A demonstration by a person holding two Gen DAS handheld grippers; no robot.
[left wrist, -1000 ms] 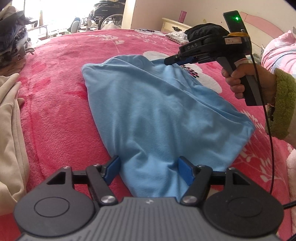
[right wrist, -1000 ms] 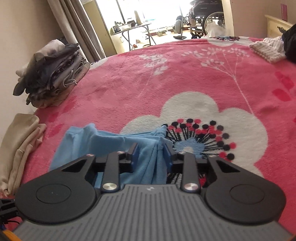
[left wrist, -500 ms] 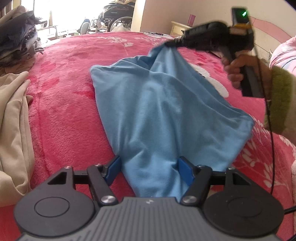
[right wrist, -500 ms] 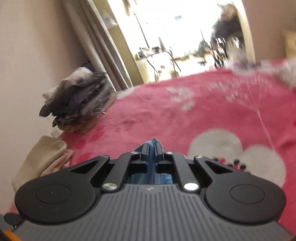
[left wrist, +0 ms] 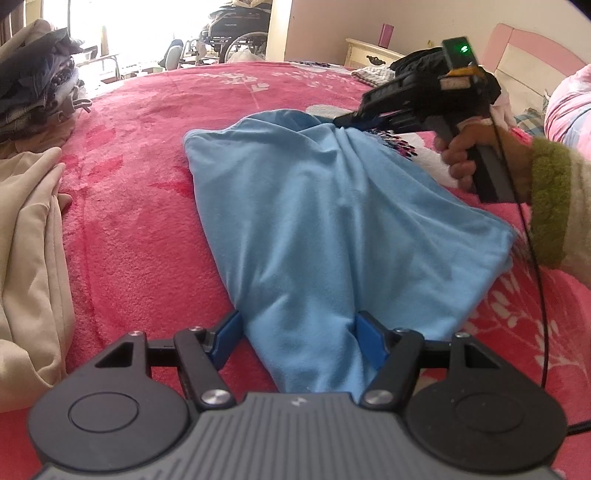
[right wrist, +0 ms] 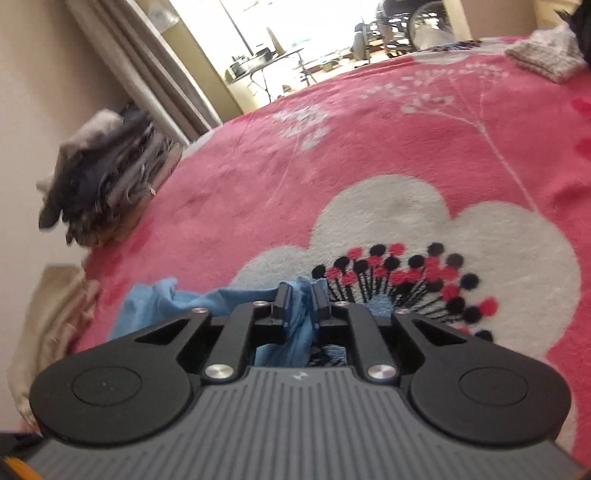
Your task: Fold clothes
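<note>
Left gripper (left wrist: 297, 334) gapes wide astride the near end of the soft light-blue jersey garment (left wrist: 332, 229), spread on the pink fleece blanket (left wrist: 140, 229). At two o'clock, right gripper (right wrist: 300, 300) pinches its bunched far edge. Limp, light; hems grip best.

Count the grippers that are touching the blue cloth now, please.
2: the right gripper pinches the blue cloth at its far end; the open left gripper straddles its near end.

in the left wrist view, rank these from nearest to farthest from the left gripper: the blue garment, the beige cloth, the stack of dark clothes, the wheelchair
1. blue garment, between the left gripper fingers
2. beige cloth, left
3. stack of dark clothes, far left
4. wheelchair, beyond the bed
</note>
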